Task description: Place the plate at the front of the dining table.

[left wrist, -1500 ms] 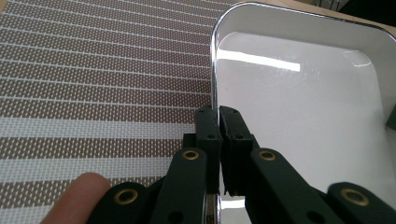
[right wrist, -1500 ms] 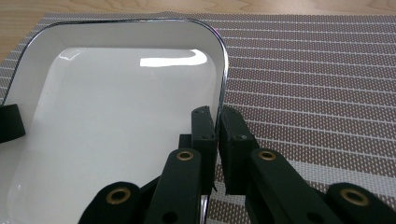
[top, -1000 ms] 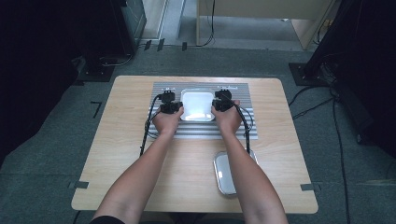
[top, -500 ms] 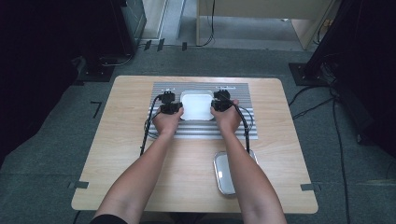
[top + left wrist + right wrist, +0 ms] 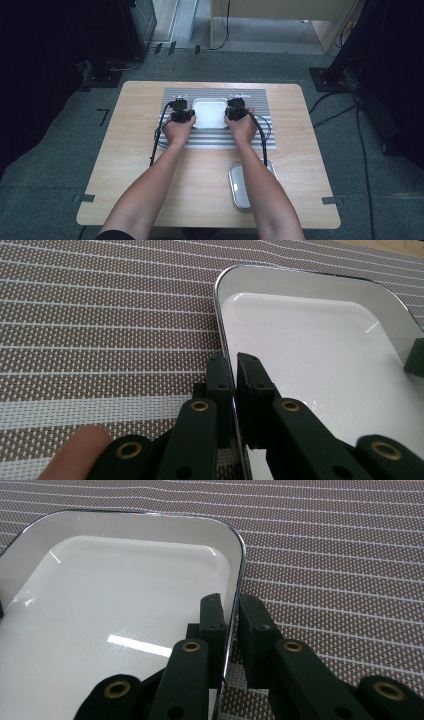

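white tray [image 5: 210, 113] sitting on the striped mat [image 5: 250, 137] at the far middle of the wooden counter [image 5: 135, 165], held from both sides. left gripper [image 5: 182, 116] pinched onto the tray's left rim, one jaw outside over the mat, the other inside over the white floor of the tray; in the left gripper view [image 5: 234, 390] the thin dark-edged rim runs right between the two black jaws, with almost no gap left. a fingertip [image 5: 75, 450] showing at the lower left of that view, just above the woven mat [image 5: 100, 315]. right gripper [image 5: 235, 113] clamped likewise on the opposite rim; in the right gripper view [image 5: 229, 625] one jaw inside the tray [image 5: 115, 625], the other outside over the mat [image 5: 340, 555], rim squeezed between. glossy tray floor [image 5: 320, 365] catching light, corners rounded, rim slightly raised. whether lifted clear of the mat or resting on it: cannot tell. both forearms reaching in from the near edge, hands wrapped around the gripper bodies, cables looping back toward the person. second, smaller metal tray [image 5: 241, 184] lying on bare wood near the front right, well apart from the white one and partly under the right forearm.
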`<state>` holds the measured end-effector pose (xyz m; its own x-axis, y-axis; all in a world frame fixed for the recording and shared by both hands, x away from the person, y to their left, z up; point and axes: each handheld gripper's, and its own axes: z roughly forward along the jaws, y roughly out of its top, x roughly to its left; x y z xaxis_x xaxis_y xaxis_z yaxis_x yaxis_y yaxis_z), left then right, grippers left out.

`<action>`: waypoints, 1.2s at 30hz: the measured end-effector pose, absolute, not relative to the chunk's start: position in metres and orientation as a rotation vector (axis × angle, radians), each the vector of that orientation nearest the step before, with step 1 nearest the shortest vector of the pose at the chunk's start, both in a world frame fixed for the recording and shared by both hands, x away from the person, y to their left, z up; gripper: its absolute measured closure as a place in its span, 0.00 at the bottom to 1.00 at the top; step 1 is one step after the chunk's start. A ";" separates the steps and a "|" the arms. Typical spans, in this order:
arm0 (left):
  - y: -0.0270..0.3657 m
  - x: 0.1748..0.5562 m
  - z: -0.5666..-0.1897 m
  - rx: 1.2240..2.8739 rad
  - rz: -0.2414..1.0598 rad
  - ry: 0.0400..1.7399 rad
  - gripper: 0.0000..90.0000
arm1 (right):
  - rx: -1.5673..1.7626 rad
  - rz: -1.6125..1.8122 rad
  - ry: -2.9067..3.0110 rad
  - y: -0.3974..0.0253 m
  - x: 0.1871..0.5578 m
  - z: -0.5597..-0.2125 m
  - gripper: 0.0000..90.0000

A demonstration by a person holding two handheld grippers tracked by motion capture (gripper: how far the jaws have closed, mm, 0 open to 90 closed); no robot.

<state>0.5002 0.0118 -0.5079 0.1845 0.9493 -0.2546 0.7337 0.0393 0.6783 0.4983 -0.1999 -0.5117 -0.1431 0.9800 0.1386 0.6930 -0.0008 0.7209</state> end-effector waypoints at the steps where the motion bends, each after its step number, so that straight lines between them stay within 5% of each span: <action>1: 0.012 0.500 -0.508 1.740 0.379 1.599 0.95 | 1.730 0.950 1.869 -0.200 0.498 -0.512 0.92; 16: 0.010 0.499 -0.509 1.752 0.360 1.573 0.93 | 1.747 0.943 1.832 -0.201 0.494 -0.512 0.93; 22: 0.011 0.499 -0.510 1.746 0.316 1.545 0.81 | 1.743 0.945 1.851 -0.202 0.494 -0.512 0.91; 25: 0.012 0.499 -0.509 1.742 0.302 1.541 0.69 | 1.724 0.932 1.866 -0.202 0.494 -0.512 0.80; 26: 0.013 0.498 -0.507 1.744 0.308 1.551 0.69 | 1.720 0.935 1.873 -0.202 0.495 -0.512 0.72; 28: 0.013 0.498 -0.506 1.779 0.379 1.558 0.51 | 1.758 0.923 1.860 -0.203 0.495 -0.512 0.52; 36: 0.011 0.496 -0.505 1.804 0.416 1.572 0.29 | 1.774 0.877 1.863 -0.202 0.494 -0.502 0.31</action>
